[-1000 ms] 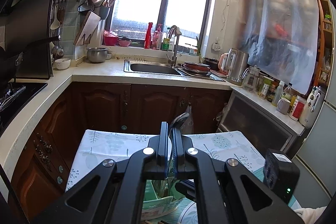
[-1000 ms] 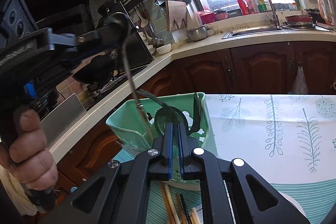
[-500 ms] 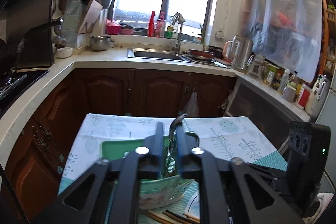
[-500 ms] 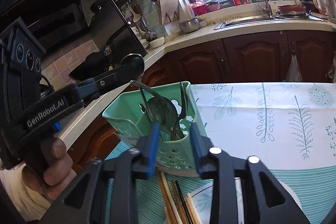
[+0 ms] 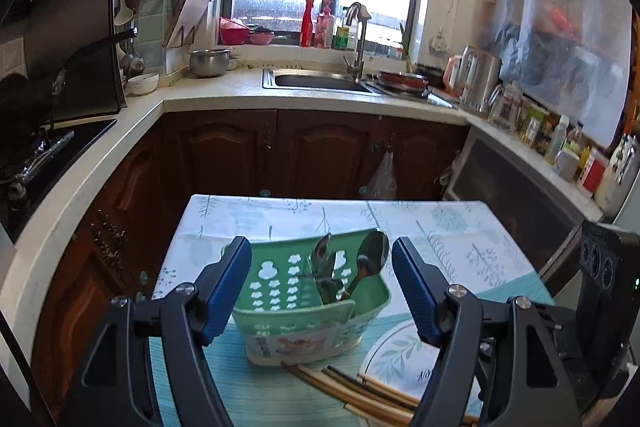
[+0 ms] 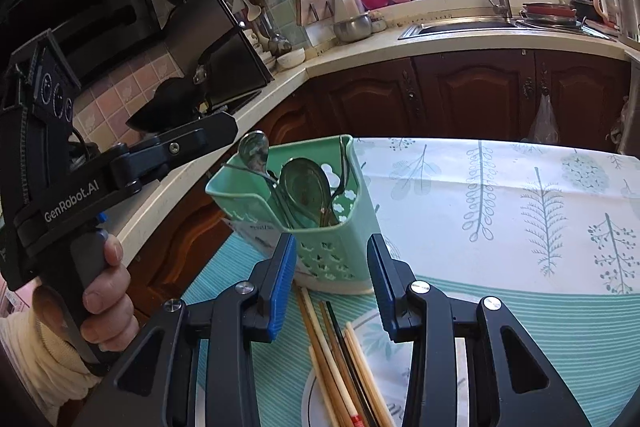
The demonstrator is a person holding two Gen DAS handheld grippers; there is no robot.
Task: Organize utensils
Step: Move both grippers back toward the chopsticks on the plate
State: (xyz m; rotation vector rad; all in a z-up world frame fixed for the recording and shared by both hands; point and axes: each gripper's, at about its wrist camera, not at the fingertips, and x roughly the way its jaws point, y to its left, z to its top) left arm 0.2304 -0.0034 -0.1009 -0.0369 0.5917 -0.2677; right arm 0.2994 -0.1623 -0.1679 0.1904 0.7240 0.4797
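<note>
My left gripper (image 5: 320, 281) jaws opening, nothing pinched | my right gripper (image 6: 331, 283) spread, empty | green caddy (image 6: 320, 227) mid-frame holds spoons (image 6: 304, 187) | chopsticks (image 6: 340, 359) bottom centre on plate (image 6: 376, 343)

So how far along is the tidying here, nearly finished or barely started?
Partly done. Spoons and other metal cutlery already stand in the green holder. Nothing is in hand: the left gripper is opening with nothing between its pads, and the right gripper is open and empty. Still left: the chopsticks lying loose across the plate in front of the holder.
</note>
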